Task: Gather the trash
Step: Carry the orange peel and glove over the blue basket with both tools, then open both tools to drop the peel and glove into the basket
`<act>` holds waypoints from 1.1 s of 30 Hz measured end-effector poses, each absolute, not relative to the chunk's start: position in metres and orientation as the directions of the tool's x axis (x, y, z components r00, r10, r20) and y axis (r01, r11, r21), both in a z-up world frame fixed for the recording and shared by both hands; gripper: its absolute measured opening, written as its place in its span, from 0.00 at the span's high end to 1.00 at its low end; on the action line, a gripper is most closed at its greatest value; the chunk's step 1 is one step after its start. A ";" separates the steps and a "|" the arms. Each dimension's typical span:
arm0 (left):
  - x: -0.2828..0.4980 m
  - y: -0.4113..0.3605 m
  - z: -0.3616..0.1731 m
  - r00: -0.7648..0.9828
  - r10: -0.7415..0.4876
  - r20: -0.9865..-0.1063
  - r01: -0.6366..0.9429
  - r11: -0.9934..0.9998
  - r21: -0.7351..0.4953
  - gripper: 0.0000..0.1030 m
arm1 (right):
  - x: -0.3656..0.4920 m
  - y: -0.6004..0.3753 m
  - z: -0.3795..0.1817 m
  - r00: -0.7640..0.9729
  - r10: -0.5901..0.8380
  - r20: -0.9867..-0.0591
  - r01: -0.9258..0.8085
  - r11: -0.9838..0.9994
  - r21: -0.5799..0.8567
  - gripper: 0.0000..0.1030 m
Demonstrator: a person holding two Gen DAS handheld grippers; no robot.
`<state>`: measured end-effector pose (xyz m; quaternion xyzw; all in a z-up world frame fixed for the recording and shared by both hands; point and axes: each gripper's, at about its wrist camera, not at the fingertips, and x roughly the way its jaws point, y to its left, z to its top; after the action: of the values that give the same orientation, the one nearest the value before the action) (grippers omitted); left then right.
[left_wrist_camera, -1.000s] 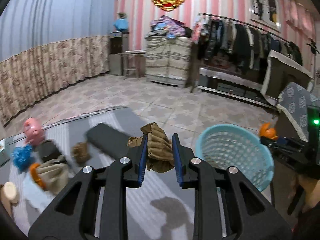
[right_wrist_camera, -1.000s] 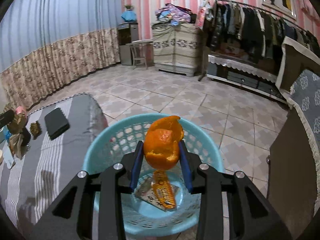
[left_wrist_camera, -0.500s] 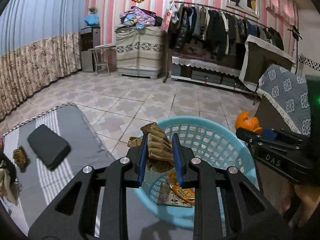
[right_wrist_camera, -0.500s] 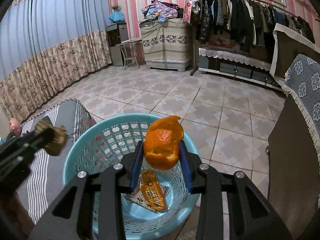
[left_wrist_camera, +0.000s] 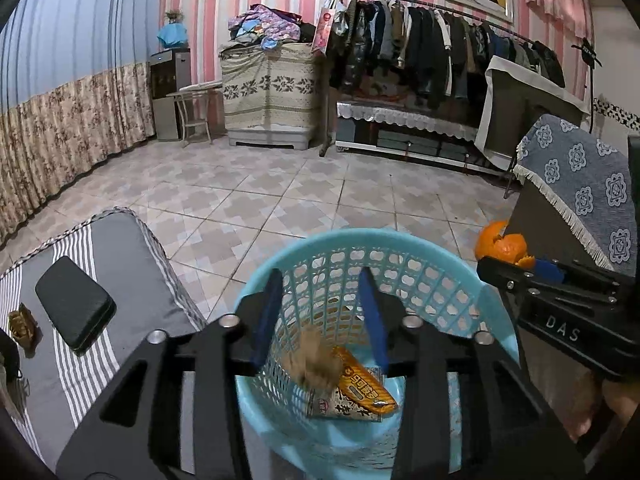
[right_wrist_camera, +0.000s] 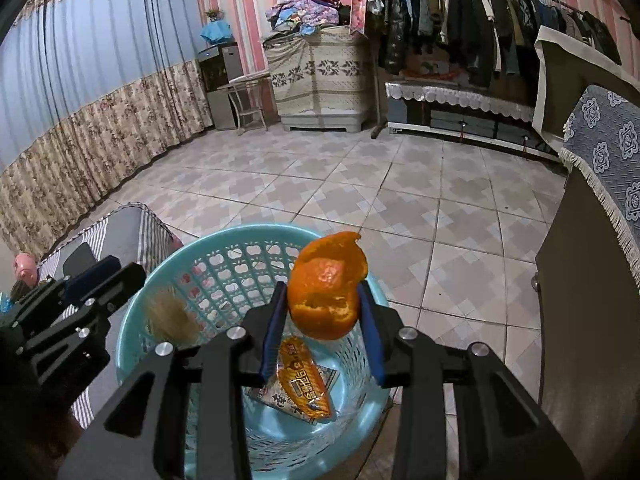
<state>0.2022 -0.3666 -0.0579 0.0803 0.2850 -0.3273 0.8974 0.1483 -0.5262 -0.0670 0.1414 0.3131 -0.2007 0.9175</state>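
Dropping trash into the basket [left_wrist_camera: 460, 292] — that being the step in hand. Left gripper [left_wrist_camera: 320, 320] hovering over the basket's near rim, jaws spread wide and holding nothing. Brown wad [left_wrist_camera: 314, 362] blurring just below those jaws, inside the basket — probably falling, though the smear makes its shape hard to read. Lying on the basket's floor: a wrapper [right_wrist_camera: 304, 386], with a flat packet under it. Right gripper [right_wrist_camera: 322, 320] poised over the basket's right rim, jaws pinching the peel [right_wrist_camera: 328, 284], which is sticking up above the fingertips. Peel sitting above the basket's opening rather than outside it, judging by the right wrist view.

Calling next for parting the right jaws so the peel drops in beside the wrapper, then swinging back to the mat [left_wrist_camera: 132, 264] left of the basket, where a black case [left_wrist_camera: 74, 314] and a small brown scrap [left_wrist_camera: 22, 324] are lying.
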 end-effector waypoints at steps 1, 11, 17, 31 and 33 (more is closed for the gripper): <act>0.202 -0.365 -0.057 0.630 -0.537 -0.561 0.628 0.777 -0.040 0.50 | 0.148 -0.526 -0.067 0.724 -0.278 -0.632 0.456 0.880 0.135 0.66; 0.203 -0.314 -0.032 0.744 -0.442 -0.501 0.513 0.859 0.004 0.13 | 0.160 -0.517 -0.077 0.722 -0.257 -0.642 0.431 0.893 0.128 0.65; 0.200 -0.281 -0.025 0.775 -0.403 -0.487 0.466 0.885 0.009 0.07 | 0.167 -0.504 -0.078 0.735 -0.245 -0.632 0.407 0.905 0.123 0.63; 0.192 -0.184 -0.016 0.836 -0.286 -0.467 0.328 0.945 0.008 0.05 | 0.166 -0.486 -0.071 0.749 -0.285 -0.598 0.428 0.898 0.107 0.13; 0.191 -0.170 -0.017 0.838 -0.271 -0.474 0.308 0.952 -0.001 0.05 | 0.166 -0.479 -0.068 0.755 -0.286 -0.590 0.419 0.903 0.099 0.12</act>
<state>0.1914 -0.1699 -0.0173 0.0377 0.2417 -0.1511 0.9578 0.1665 -0.4795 -0.0676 0.1132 0.2941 -0.1895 0.9299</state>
